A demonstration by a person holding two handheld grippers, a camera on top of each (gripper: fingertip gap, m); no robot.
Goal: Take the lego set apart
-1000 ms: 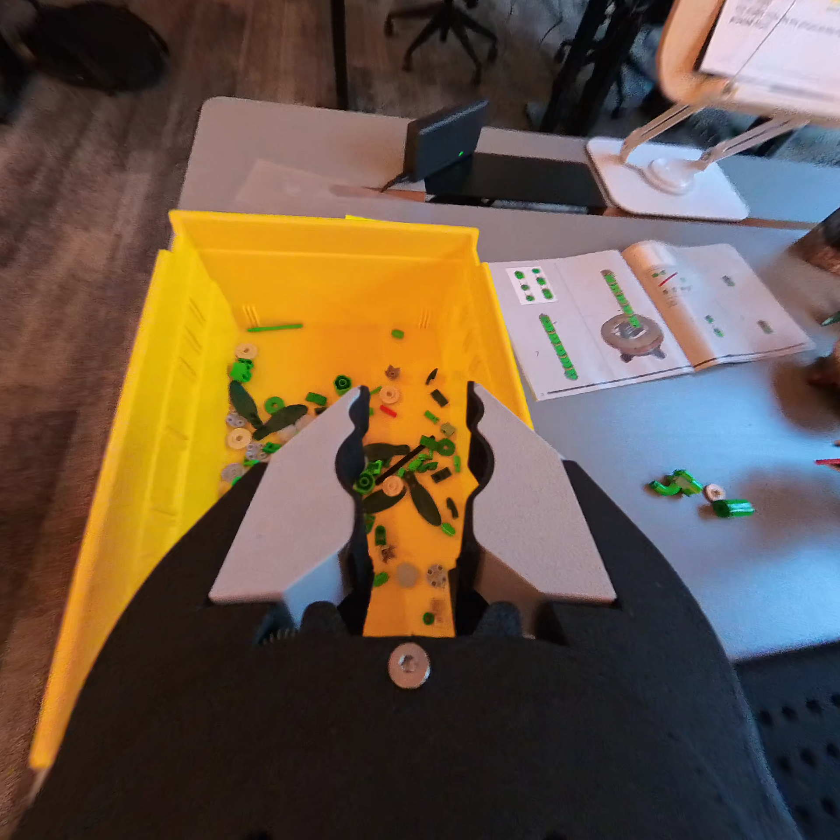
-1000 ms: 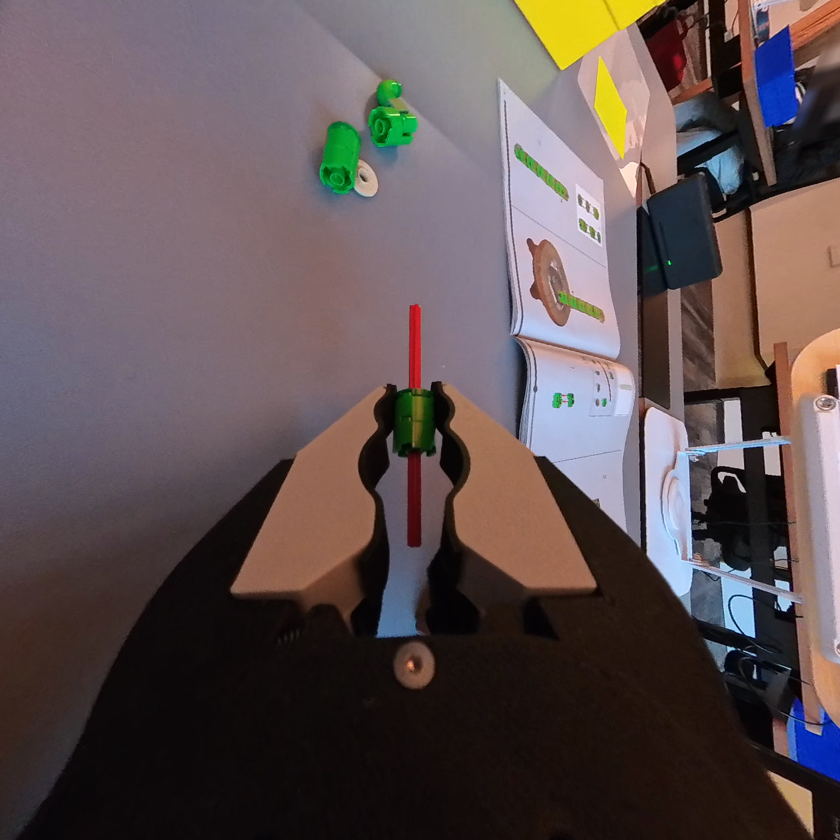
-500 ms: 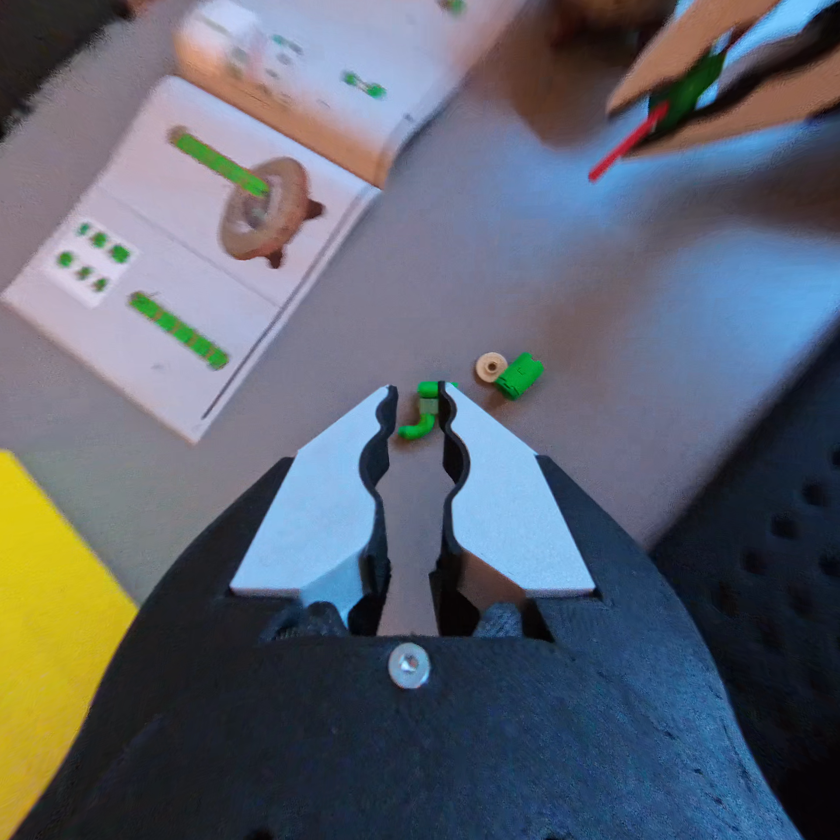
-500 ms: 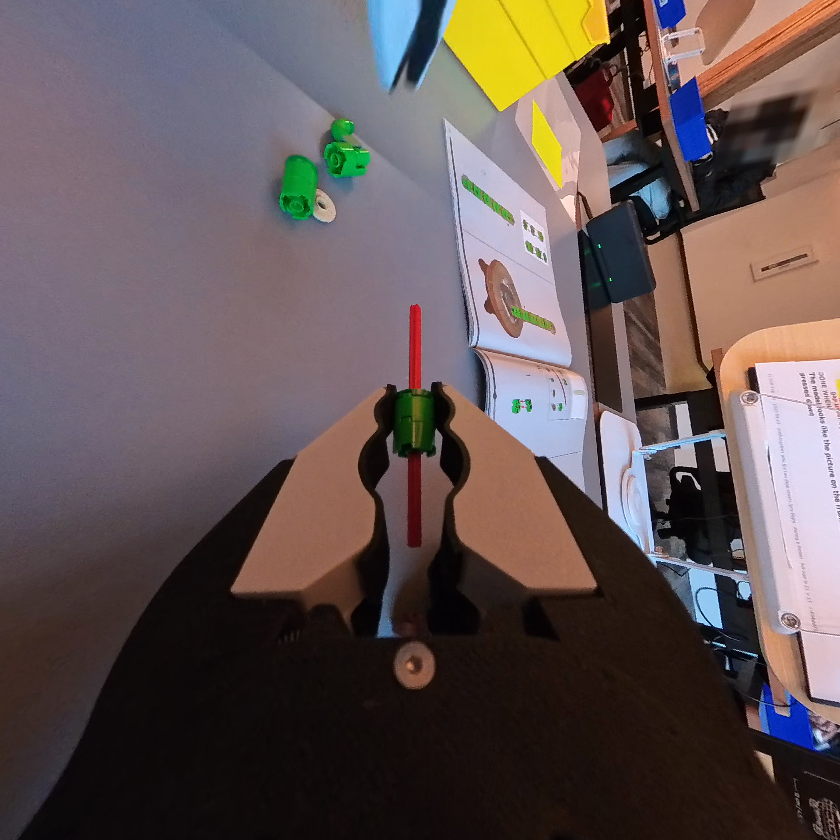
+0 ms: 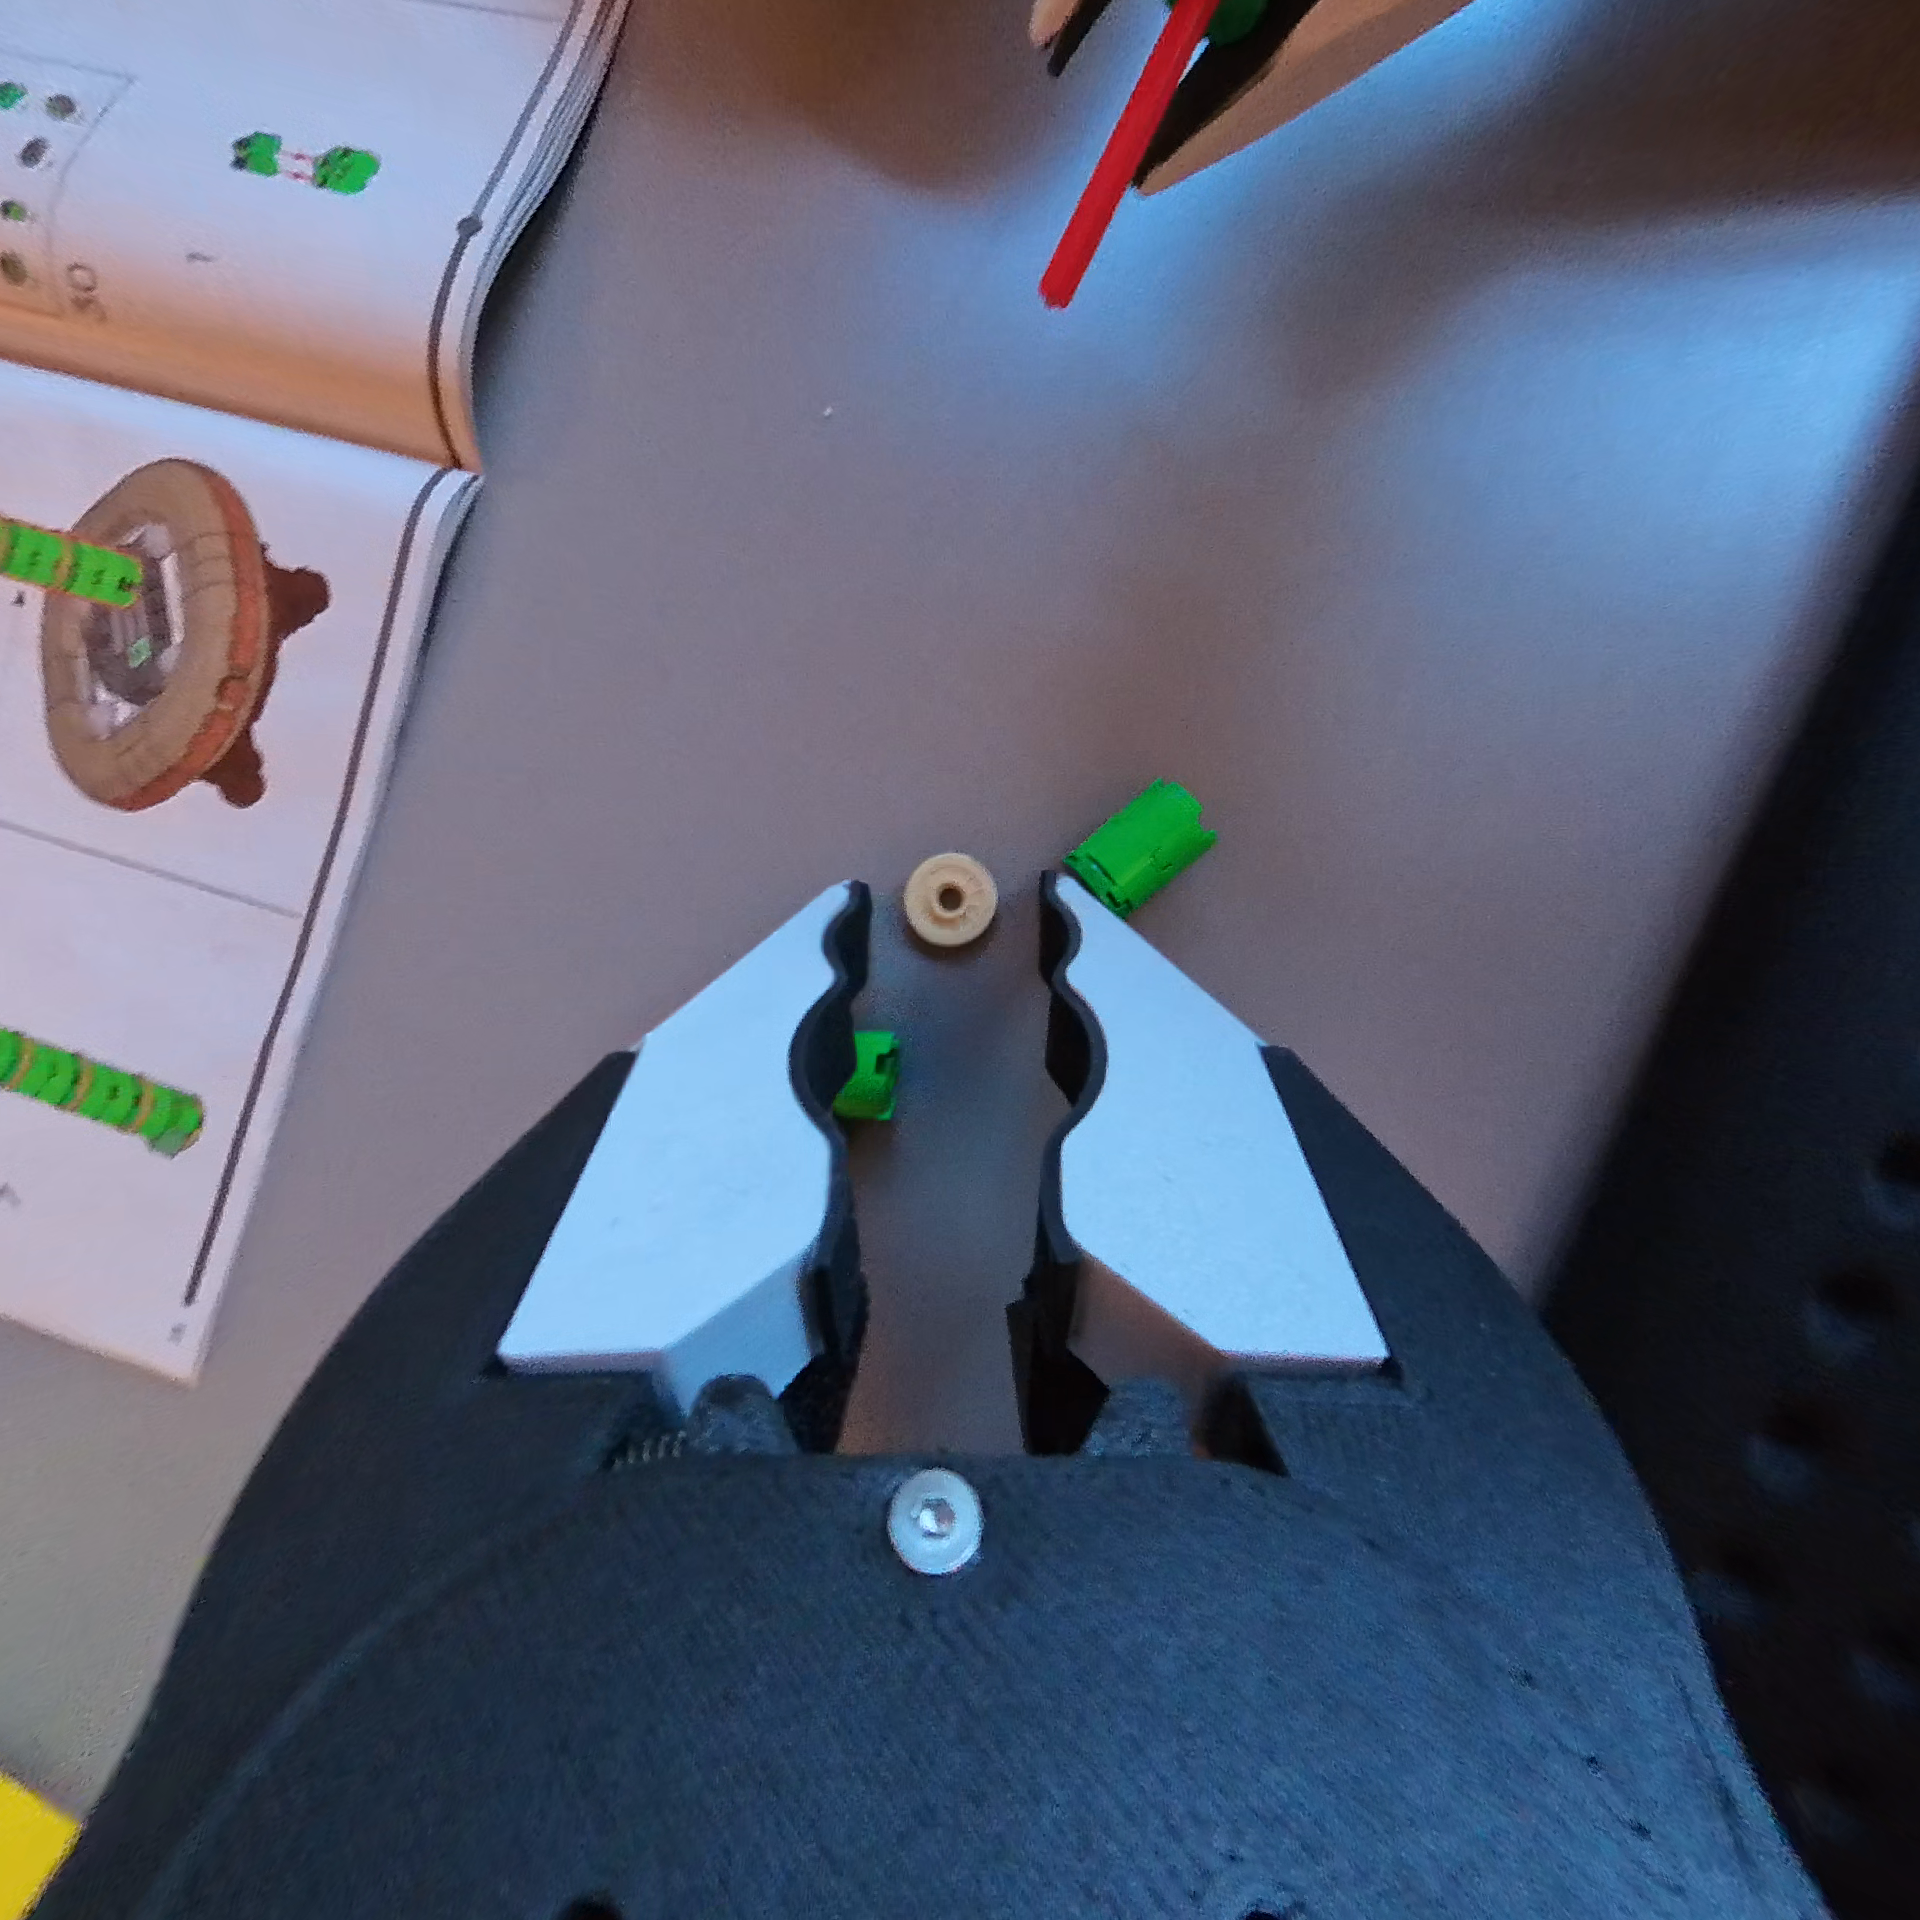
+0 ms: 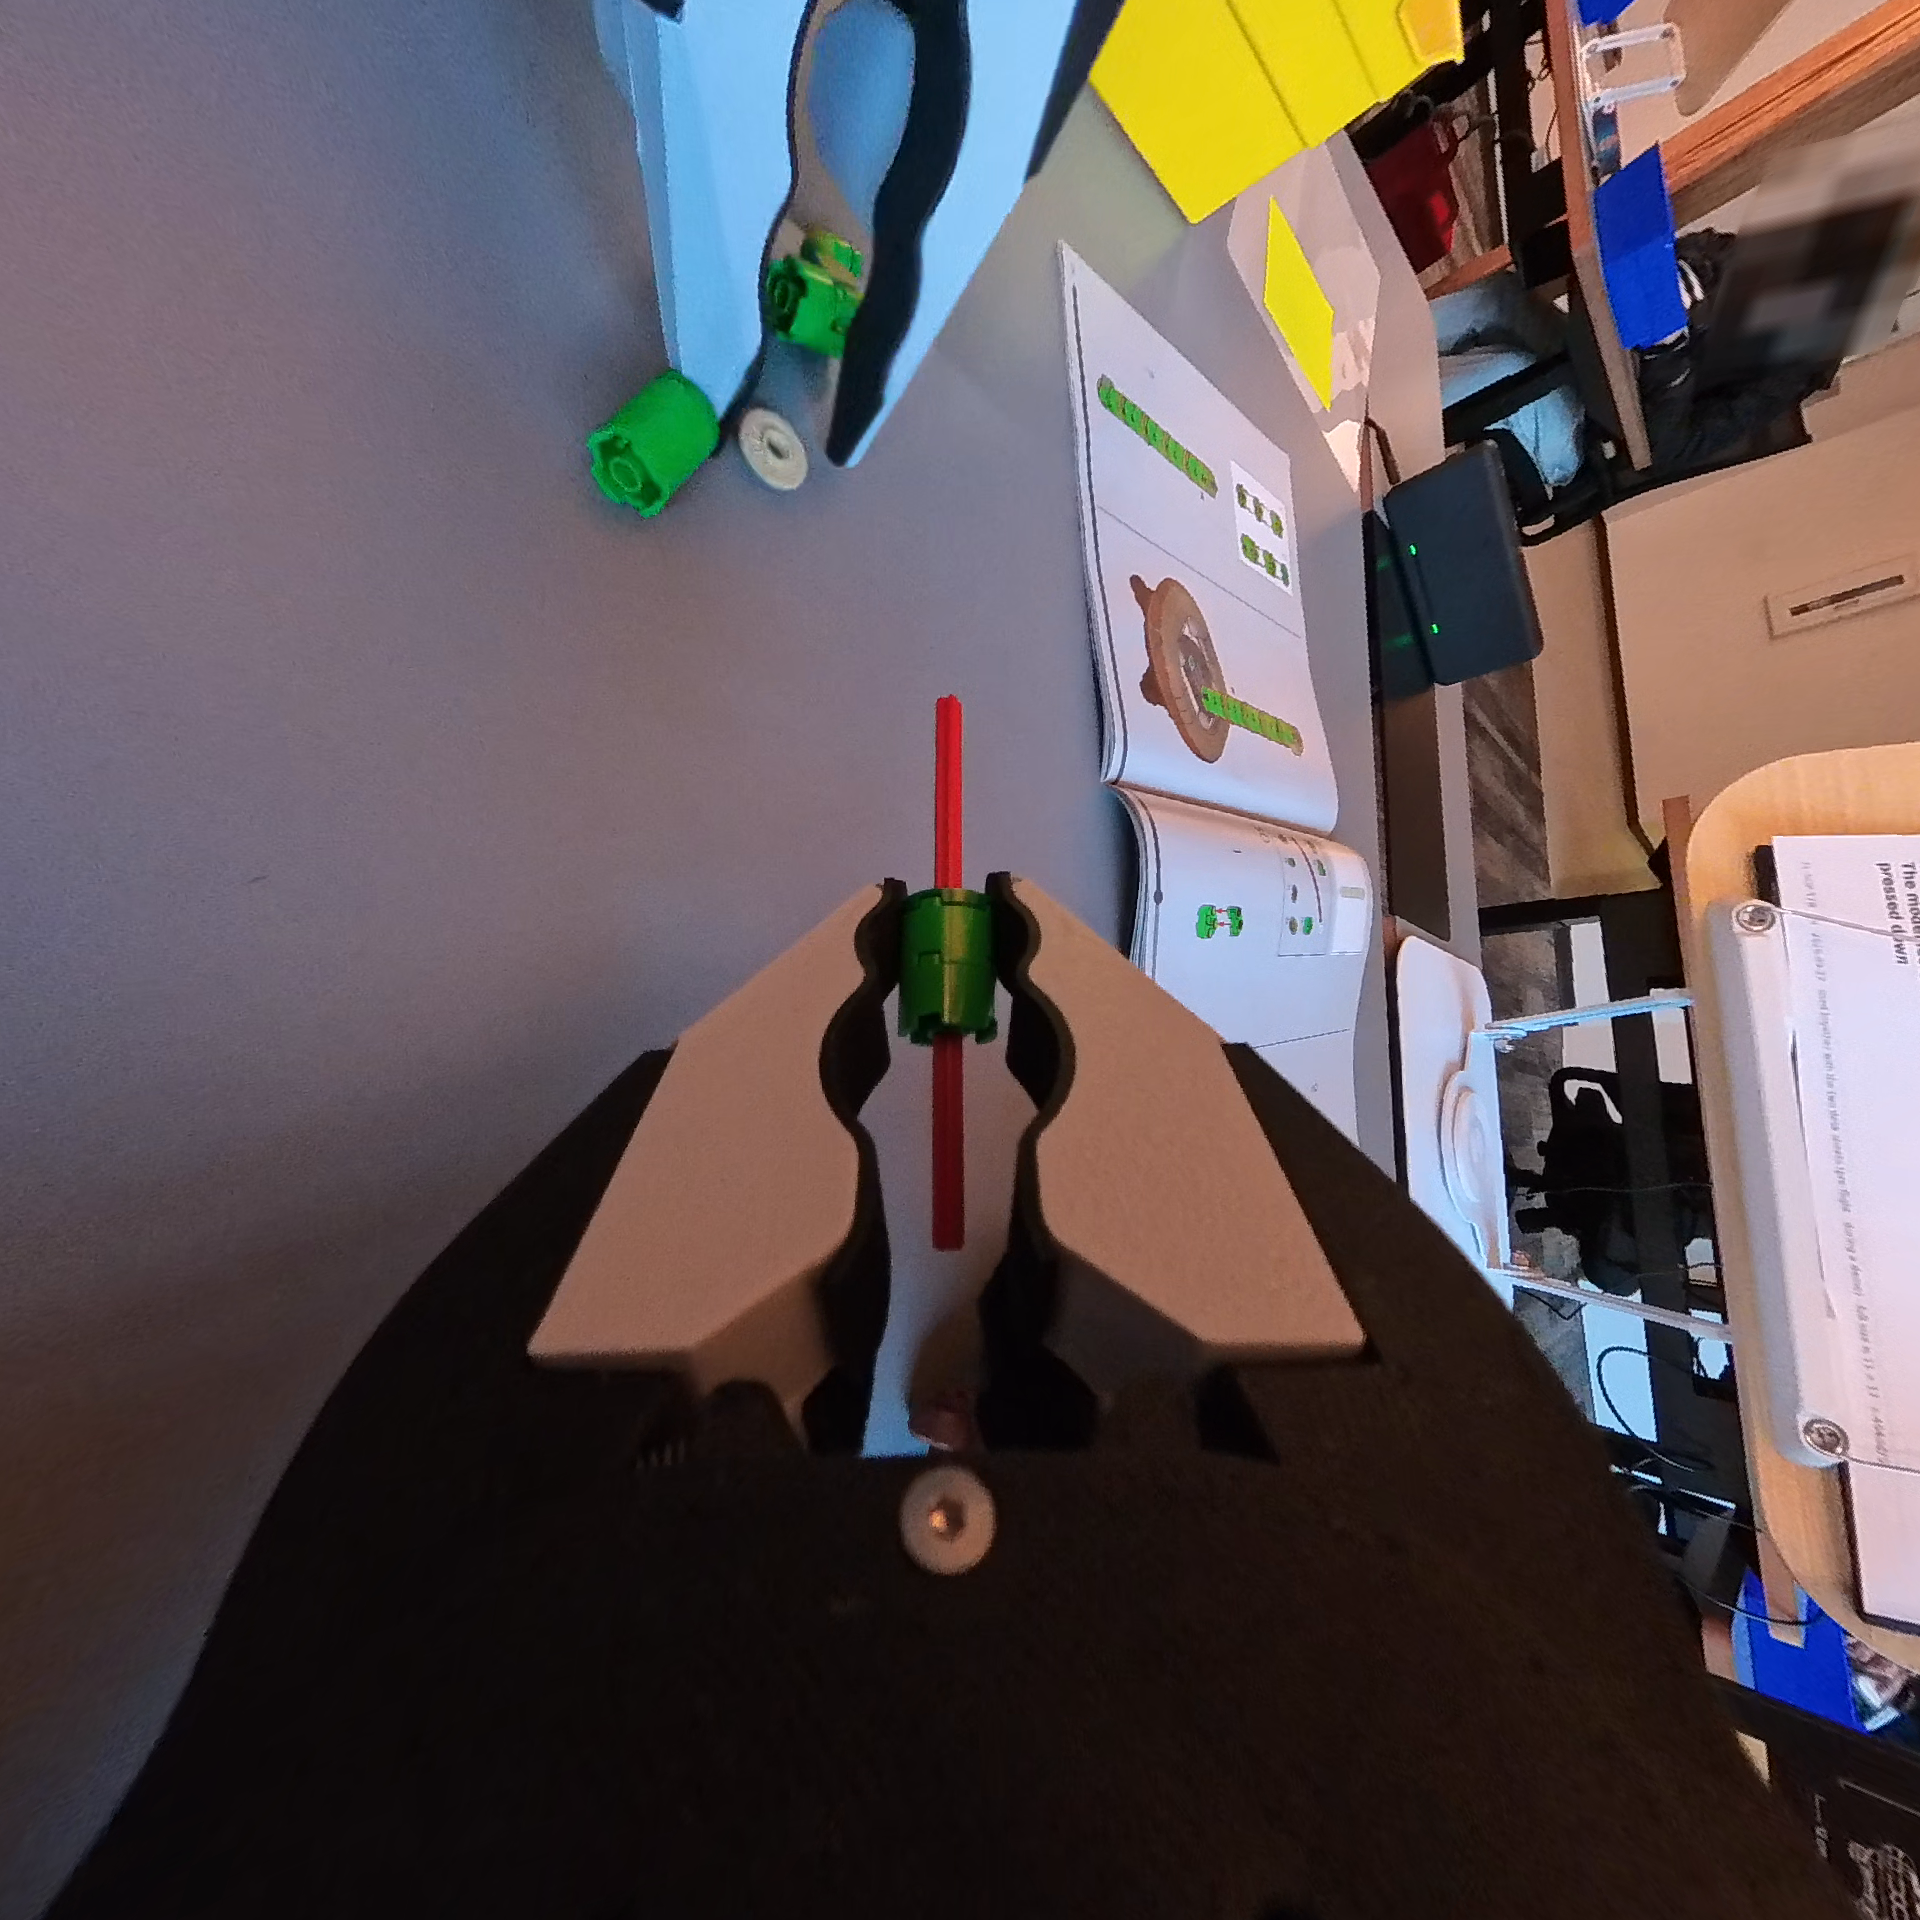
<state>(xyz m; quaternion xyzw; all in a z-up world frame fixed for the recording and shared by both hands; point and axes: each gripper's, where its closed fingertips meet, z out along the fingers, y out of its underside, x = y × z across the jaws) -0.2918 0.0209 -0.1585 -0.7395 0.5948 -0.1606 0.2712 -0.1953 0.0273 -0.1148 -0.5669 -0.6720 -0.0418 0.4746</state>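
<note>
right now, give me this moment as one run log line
left gripper: open, fingers astride small green piece | right gripper: shut on green cylinder with red axle | tan ring on table

You're set up in what looks like an office or lab workspace: a plain grey table [image 6: 364, 727] with an open instruction booklet [image 6: 1195, 623] on it, yellow parts bins [image 6: 1268, 94] at the far end, a black power brick [image 6: 1465, 561] with green lights, a desk lamp base [image 6: 1455, 1091], and an office chair [image 6: 1590, 1174] on wood-look flooring.
</note>
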